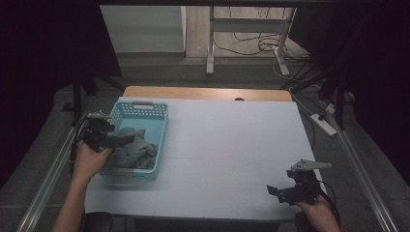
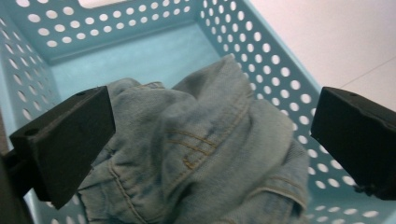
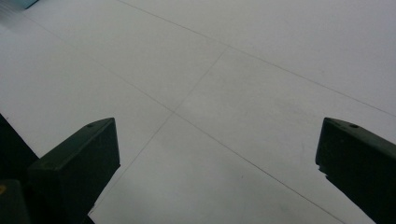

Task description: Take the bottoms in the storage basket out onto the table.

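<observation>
Crumpled denim [image 2: 201, 154], stitched seams, sits in perforated blue plastic basket [image 1: 126, 112] at table [image 1: 232, 145] left. Left gripper [image 2: 212, 140] reaches over the basket, fingers wide apart above the denim. Right gripper [image 1: 280, 192] low near front-right edge, fingers spread, nothing held.

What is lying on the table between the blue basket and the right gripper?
Nothing: in the high view, bare white table separates the basket from the right gripper.

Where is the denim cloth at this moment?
The denim cloth lies bunched inside the blue basket on the table's left side in the high view. The open left gripper is right above it.
</observation>
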